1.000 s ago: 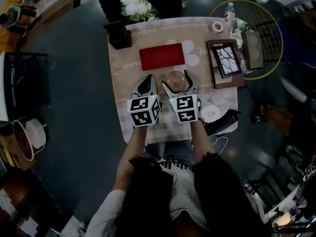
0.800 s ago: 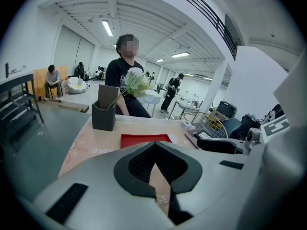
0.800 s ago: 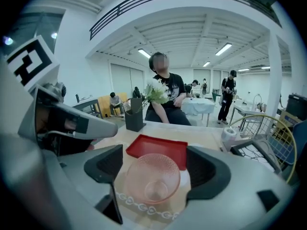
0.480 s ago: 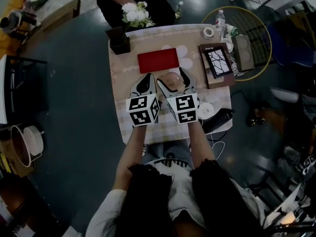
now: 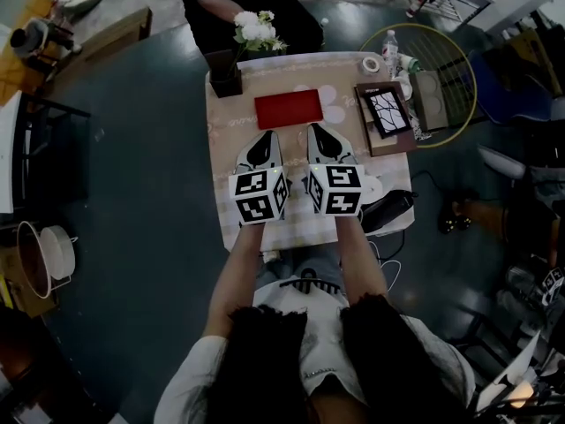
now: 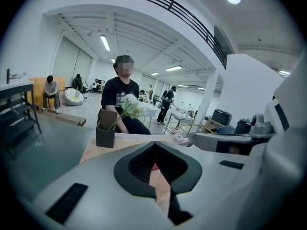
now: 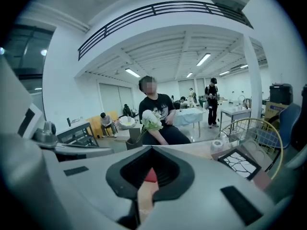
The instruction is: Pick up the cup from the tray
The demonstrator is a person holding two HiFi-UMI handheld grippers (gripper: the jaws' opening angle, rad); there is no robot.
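Claws: left claw (image 5: 264, 140) and right claw (image 5: 320, 135) hang side by side over the tabletop (image 5: 226, 148), both tipped a bit down

Right claw: clenched tight; its jaws have just been closing and nothing is between them, only a peek of red and tabletop shows through the gap

Left claw: clenched too, with nothing in it, just beside the right claw, so I think it only waits

Tray: red tray (image 5: 288, 109) lies flat just past the tips of both claws, with nothing on top

Cup: not in either claw and not seen in any view; it may hide under the right claw, but I cannot tell

Flowers: white flowers in a dark pot (image 5: 225, 78) stand past the left claw, beyond the tray

Why: my guess is the right claw shut without the cup, so the pick is not done and it would need to open and go down again
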